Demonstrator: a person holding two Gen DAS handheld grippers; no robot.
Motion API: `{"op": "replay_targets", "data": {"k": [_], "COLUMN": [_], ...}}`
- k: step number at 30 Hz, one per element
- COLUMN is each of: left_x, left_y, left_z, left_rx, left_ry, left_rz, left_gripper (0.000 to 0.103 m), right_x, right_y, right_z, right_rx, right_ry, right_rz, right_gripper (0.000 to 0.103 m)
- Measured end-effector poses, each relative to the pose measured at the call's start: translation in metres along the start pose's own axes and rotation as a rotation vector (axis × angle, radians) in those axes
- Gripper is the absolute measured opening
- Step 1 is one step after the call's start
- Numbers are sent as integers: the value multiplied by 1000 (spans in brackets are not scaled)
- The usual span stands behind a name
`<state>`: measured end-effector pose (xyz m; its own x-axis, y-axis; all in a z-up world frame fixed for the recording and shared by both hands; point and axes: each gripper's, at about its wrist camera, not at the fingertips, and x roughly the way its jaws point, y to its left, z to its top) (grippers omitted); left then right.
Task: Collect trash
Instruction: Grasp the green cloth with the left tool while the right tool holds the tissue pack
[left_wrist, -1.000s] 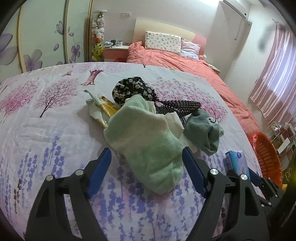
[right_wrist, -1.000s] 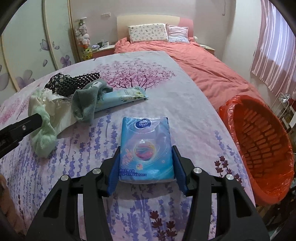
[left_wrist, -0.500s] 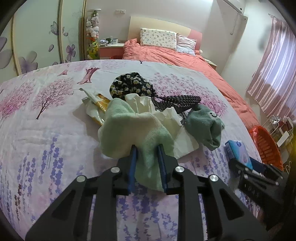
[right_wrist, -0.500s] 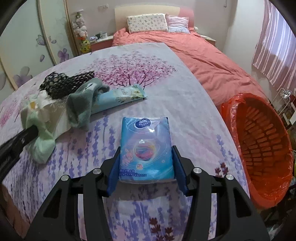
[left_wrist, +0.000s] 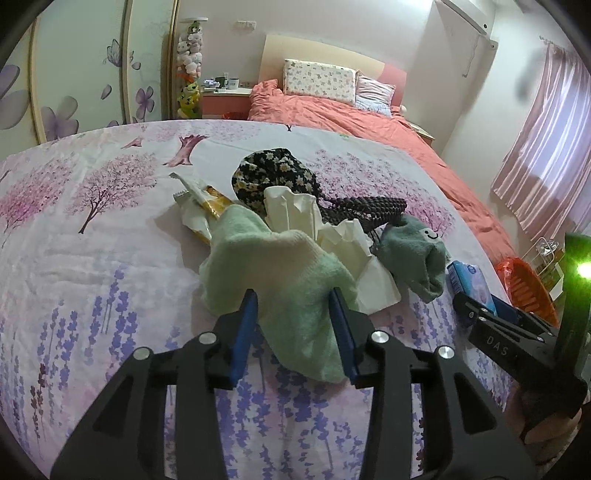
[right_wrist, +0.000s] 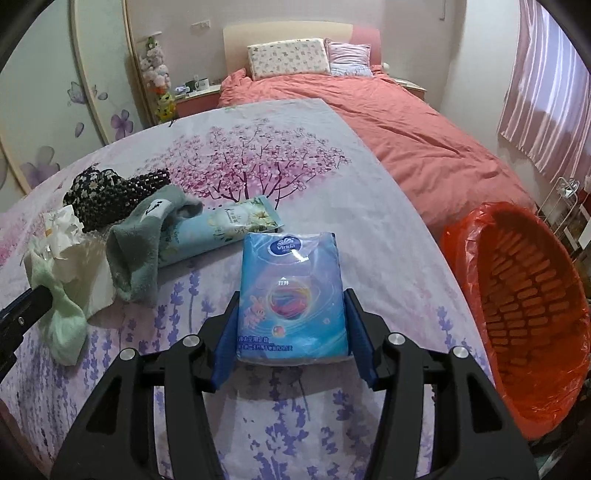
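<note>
Left gripper (left_wrist: 293, 325): jaws parted around light green sock (left_wrist: 280, 277), not pinching.
Tissue pack (right_wrist: 291, 291): on bedspread, clamped by right gripper (right_wrist: 291, 332).
Bin (right_wrist: 524, 317): far right. Next, likely: carry pack over bin, release.

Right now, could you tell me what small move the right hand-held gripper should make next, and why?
Probably swing the right hand-held gripper rightward toward the orange basket: its fingers clamp the blue tissue pack, and the basket stands open there.
</note>
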<state>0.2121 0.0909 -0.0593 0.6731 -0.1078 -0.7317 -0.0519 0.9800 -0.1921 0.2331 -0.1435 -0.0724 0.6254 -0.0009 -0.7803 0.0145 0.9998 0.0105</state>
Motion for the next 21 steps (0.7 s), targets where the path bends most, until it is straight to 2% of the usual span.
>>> {"op": "replay_targets", "data": {"k": [5, 7, 10, 21], "left_x": [3, 2, -3, -25], "left_y": [-2, -2, 1, 30], "left_z": [-4, -5, -6, -6], "left_rx": [0, 10, 25, 35], "left_ry": [6, 7, -3, -43], "left_rz": [5, -8, -13, -23], "left_gripper": [38, 16, 10, 8], "right_x": [0, 0, 0, 0], "right_y": [1, 1, 1, 1], "right_z": [0, 0, 0, 0], "right_rx": [3, 4, 3, 4], "right_ry": [0, 1, 0, 1], "right_rz": [4, 4, 4, 5], "right_gripper": [53, 54, 54, 54]}}
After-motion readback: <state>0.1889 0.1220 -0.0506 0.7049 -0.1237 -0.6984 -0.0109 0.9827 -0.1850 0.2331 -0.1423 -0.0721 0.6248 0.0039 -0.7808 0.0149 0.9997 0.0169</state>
